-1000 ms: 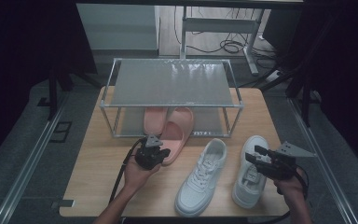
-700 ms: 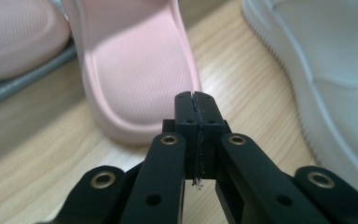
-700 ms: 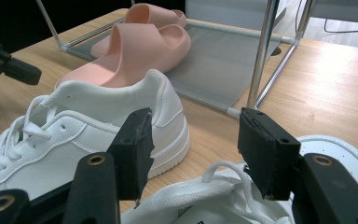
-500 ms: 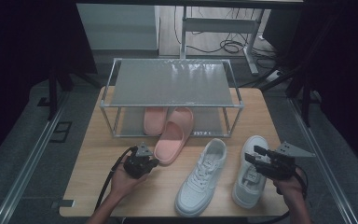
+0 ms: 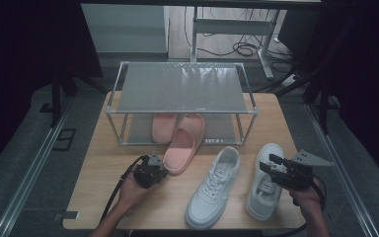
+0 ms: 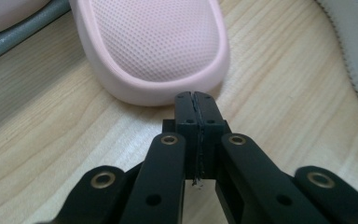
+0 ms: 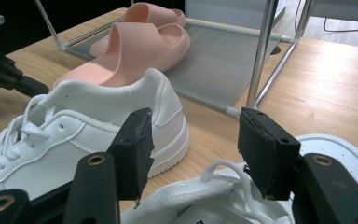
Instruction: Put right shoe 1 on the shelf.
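Note:
Two pink slippers: one [image 5: 162, 126] lies under the metal rack, the other [image 5: 183, 144] [image 6: 156, 44] pokes out of the rack onto the table. My left gripper [image 5: 154, 166] [image 6: 196, 100] is shut and empty, its tips right at the heel rim of the outer slipper. Two white sneakers lie at the front: one [image 5: 213, 186] [image 7: 74, 135] in the middle, one [image 5: 265, 181] [image 7: 242, 196] at the right. My right gripper [image 5: 270, 165] [image 7: 193, 144] hovers open above the right sneaker's laces, with nothing between its jaws.
A metal two-level shoe rack [image 5: 182, 88] stands at the back of the wooden table [image 5: 108, 163]. Its leg [image 7: 261, 56] rises just ahead of my right gripper. Bare table shows at front left and far right.
My left gripper drew back from the outer slipper toward the front left, then came forward again to its heel. The slipper has shifted slightly. The right gripper has held still.

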Tool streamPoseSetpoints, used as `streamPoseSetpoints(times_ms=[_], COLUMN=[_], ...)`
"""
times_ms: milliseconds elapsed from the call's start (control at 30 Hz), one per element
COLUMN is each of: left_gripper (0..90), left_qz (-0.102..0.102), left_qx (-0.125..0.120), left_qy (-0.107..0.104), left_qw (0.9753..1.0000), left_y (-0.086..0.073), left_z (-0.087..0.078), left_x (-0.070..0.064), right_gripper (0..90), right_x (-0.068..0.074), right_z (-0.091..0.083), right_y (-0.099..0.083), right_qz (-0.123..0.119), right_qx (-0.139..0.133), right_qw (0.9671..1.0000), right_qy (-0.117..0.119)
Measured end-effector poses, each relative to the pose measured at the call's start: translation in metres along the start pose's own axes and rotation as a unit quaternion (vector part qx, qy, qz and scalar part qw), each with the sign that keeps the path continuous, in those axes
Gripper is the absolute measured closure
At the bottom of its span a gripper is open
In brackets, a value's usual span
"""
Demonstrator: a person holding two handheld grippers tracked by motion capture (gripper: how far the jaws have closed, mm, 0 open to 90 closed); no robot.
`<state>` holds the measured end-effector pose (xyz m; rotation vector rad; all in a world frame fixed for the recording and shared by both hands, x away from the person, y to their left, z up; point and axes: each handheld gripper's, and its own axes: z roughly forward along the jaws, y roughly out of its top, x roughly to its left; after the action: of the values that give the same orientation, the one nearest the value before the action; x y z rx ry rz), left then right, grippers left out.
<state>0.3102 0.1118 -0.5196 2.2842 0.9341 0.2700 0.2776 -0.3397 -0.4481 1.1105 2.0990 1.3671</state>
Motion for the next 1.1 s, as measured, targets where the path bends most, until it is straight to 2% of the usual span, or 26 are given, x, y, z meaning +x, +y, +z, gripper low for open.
streamPoseSetpoints(times_ms=[400,800,900,1100], left_gripper=[90.0,90.0,90.0,90.0], left_qz=[0.010,0.011,0.018,0.008], left_qx=[0.003,-0.014,-0.011,-0.011], left_qy=[-0.005,-0.013,-0.010,-0.010], left_qw=[0.9999,0.9998,0.9997,0.9999], left_y=[0.015,0.044,0.052,0.062], left_z=[0.010,0.017,0.020,0.030], left_x=[-0.002,-0.003,-0.003,-0.002], right_gripper=[45.1,45.2,45.2,45.2], right_x=[0.000,-0.001,-0.001,-0.002], right_z=[-0.001,-0.002,-0.002,-0.002], right_y=[0.000,0.000,0.001,0.000], right_qz=[-0.001,-0.001,-0.001,0.000], right_qx=[-0.001,-0.002,-0.003,-0.003], right_qw=[1.0000,1.0000,1.0000,1.0000], right_qy=[-0.001,-0.002,-0.002,-0.002])
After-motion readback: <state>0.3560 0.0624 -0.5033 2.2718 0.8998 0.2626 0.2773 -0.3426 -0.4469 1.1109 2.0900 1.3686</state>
